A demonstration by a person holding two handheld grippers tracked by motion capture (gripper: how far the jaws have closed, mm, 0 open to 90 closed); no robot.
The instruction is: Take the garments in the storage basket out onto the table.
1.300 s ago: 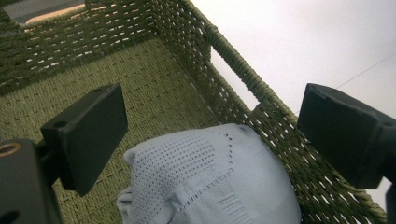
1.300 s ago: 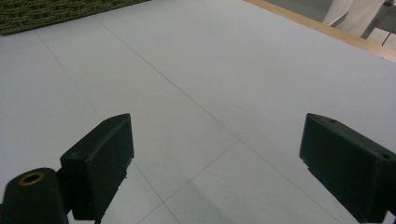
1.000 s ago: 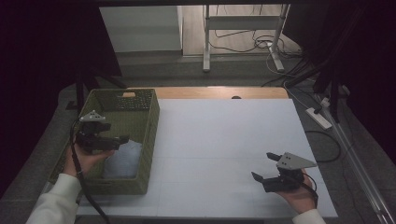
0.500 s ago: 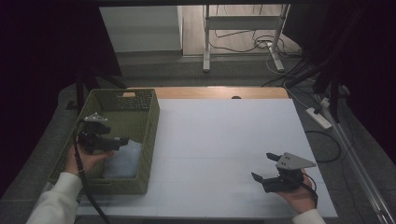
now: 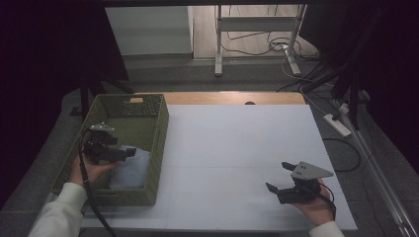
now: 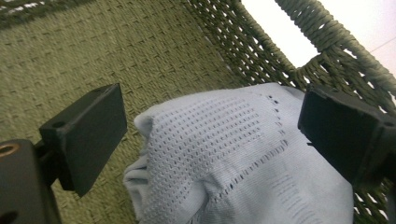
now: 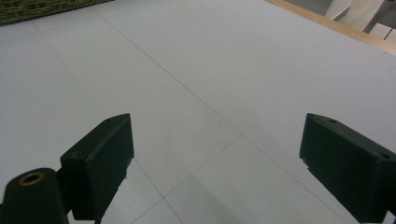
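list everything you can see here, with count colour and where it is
basket: 1, olive green woven, left side of table
cloth: 1, pale blue-white knit, inside the basket at its near end
table: 1, white top with wooden far edge
power strip: 1, white, floor right of table
metal frame legs: grey, floor beyond table
left gripper: 1, black, open over the cloth
right gripper: 1, black, open, near right of table

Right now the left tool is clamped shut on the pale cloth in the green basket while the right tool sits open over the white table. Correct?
Not quite. The left tool is open, not clamped: in the left gripper view its jaws stand wide apart on either side of the pale cloth in the green basket. The right tool does sit open over the white table.
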